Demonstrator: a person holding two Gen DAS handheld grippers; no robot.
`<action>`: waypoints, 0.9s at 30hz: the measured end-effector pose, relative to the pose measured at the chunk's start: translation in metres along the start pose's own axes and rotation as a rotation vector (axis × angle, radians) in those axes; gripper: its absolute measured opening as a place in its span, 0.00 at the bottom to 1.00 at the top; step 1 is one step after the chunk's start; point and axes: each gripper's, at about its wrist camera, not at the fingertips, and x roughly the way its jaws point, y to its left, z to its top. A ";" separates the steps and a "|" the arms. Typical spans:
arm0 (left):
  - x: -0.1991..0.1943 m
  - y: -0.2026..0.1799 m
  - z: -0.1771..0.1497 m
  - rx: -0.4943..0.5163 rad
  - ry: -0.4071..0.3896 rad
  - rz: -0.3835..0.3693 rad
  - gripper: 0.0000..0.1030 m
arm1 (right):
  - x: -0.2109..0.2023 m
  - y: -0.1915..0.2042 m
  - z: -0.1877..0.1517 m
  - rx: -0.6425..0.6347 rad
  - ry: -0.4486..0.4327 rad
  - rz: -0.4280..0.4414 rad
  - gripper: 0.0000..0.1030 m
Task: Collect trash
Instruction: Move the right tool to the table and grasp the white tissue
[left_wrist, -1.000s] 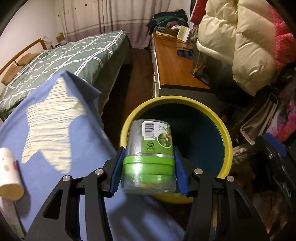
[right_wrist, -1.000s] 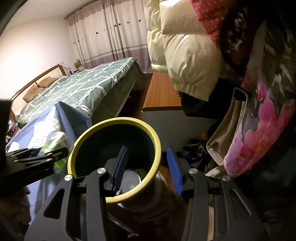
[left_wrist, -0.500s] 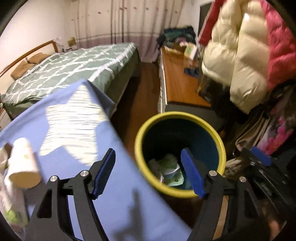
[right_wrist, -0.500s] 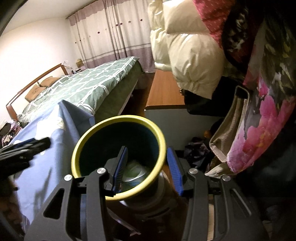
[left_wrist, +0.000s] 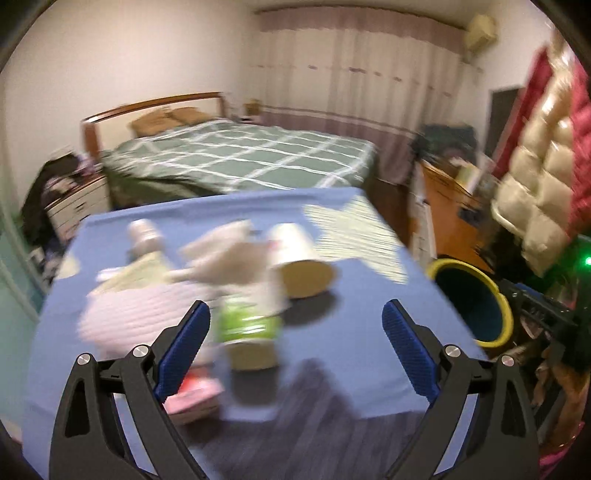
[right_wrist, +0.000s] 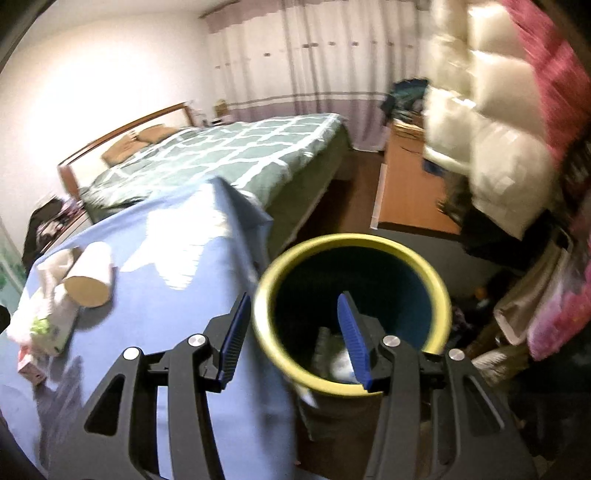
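Observation:
My left gripper hangs over the blue tablecloth, jaws wide and still opening, with nothing between them. Below it, all blurred, lie a green-labelled cup, a paper cup on its side, crumpled tissue, a bottle and a pink box. My right gripper straddles the near rim of the yellow-rimmed trash bin, one finger outside and one inside, holding it beside the table. Trash lies in the bin's bottom. The bin also shows at the right in the left wrist view.
A bed with a green checked cover stands behind the table. A wooden desk and hanging puffy coats fill the right side. Bags and clutter crowd the floor by the bin. A bedside drawer unit is at far left.
My left gripper let the green-lidded jar drop into the bin, opened wide and swung left over the table's trash. My right gripper shifted and rolled with the bin.

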 end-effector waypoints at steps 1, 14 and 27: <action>-0.004 0.014 -0.004 -0.017 -0.003 0.025 0.90 | 0.002 0.014 0.002 -0.019 0.003 0.023 0.46; -0.016 0.142 -0.051 -0.148 0.014 0.210 0.90 | 0.008 0.187 0.010 -0.234 0.022 0.290 0.46; -0.013 0.189 -0.071 -0.228 0.012 0.271 0.90 | 0.055 0.297 0.018 -0.362 0.122 0.392 0.40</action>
